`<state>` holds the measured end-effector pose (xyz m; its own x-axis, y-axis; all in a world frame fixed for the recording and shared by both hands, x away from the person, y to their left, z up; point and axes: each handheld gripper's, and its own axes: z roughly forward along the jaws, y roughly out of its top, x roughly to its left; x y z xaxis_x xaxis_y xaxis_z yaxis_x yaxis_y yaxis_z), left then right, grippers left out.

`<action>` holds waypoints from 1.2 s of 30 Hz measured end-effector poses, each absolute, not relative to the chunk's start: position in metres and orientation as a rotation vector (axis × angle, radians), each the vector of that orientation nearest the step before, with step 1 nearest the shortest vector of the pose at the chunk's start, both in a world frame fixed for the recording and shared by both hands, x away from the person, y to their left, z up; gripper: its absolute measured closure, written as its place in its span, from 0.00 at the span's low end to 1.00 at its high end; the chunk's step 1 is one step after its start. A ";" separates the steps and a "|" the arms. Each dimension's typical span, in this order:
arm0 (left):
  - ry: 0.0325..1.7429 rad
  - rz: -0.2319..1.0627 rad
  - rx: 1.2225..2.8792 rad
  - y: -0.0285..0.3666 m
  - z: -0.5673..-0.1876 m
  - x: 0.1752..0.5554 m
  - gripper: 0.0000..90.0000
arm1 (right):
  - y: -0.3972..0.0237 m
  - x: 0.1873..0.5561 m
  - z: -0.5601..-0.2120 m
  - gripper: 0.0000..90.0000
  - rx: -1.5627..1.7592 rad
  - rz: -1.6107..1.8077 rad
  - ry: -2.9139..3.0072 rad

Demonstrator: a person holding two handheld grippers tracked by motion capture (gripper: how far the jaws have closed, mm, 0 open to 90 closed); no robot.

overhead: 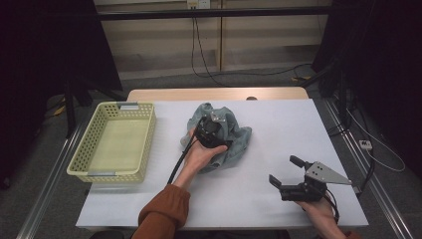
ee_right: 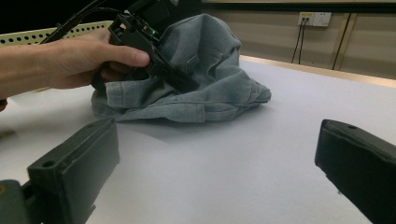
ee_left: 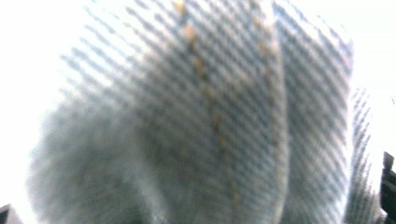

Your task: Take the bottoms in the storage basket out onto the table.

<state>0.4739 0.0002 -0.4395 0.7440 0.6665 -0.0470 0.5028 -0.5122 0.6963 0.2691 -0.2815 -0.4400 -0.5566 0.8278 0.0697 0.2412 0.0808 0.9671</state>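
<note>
A crumpled blue denim garment (overhead: 234, 134) lies in a heap at the middle of the white table (overhead: 278, 124). My left gripper (overhead: 213, 127) is pushed down into the heap from its near side. In the left gripper view its jaws stand wide apart at the bottom corners, with denim weave (ee_left: 196, 116) close up between them and not pinched. My right gripper (overhead: 284, 170) rests near the table's front right, apart from the garment. It is open with nothing between its jaws, and the right gripper view faces the garment (ee_right: 219, 79) across bare table.
An empty pale yellow perforated basket (overhead: 99, 172) stands at the table's left, and its rim (ee_right: 28, 35) shows behind the left hand. Cables run across the floor behind the table. Dark stands flank both sides.
</note>
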 end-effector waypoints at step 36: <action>0.842 0.417 2.006 0.028 -0.400 0.463 0.05 | -0.282 0.273 -0.441 0.00 1.055 1.509 1.857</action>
<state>0.4635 0.0285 -0.4000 0.7121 0.7014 -0.0309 0.4001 -0.3693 0.8388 0.2730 -0.2818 -0.4415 -0.5613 0.8239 0.0778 0.2446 0.0754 0.9667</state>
